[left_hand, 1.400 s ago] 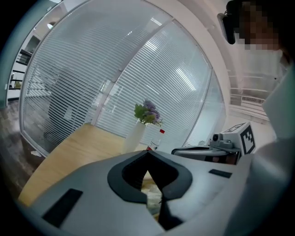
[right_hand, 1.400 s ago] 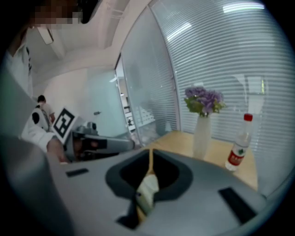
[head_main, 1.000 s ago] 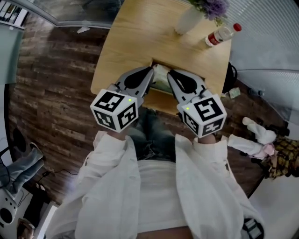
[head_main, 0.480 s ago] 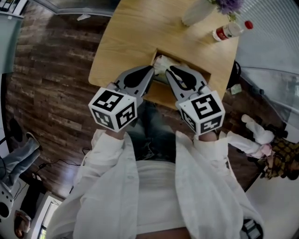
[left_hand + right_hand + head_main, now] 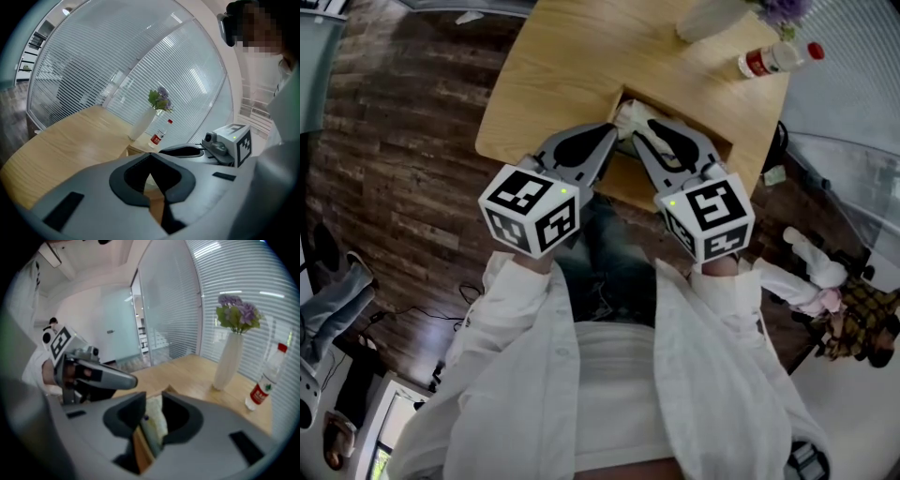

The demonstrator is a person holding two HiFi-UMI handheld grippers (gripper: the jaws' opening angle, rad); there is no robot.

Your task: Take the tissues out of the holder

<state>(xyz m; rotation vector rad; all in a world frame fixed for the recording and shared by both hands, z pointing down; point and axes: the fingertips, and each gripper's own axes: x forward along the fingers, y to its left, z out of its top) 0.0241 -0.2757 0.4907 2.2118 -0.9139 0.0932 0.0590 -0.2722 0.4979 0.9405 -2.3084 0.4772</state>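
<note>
On the near part of the wooden table (image 5: 572, 66) stands an open wooden holder (image 5: 717, 141), a white wad of tissues (image 5: 630, 114) sticking up at its left end. My right gripper (image 5: 639, 131) reaches into that end; in the right gripper view the tissues (image 5: 155, 420) sit pinched between its jaws (image 5: 152, 399). My left gripper (image 5: 607, 136) is just left of the tissues, at the holder's near left corner. Its jaws (image 5: 150, 157) meet at the tips with nothing between them. Only a sliver of white and wood shows behind them.
A white vase (image 5: 712, 14) with purple flowers and a red-capped bottle (image 5: 773, 58) stand at the table's far right. Dark plank floor surrounds the table; my legs are under its near edge. Glass walls with blinds lie beyond.
Both grippers have moved forward over the table edge to the holder. The tissues now stand higher at the holder's left end, against the right gripper's tips.
</note>
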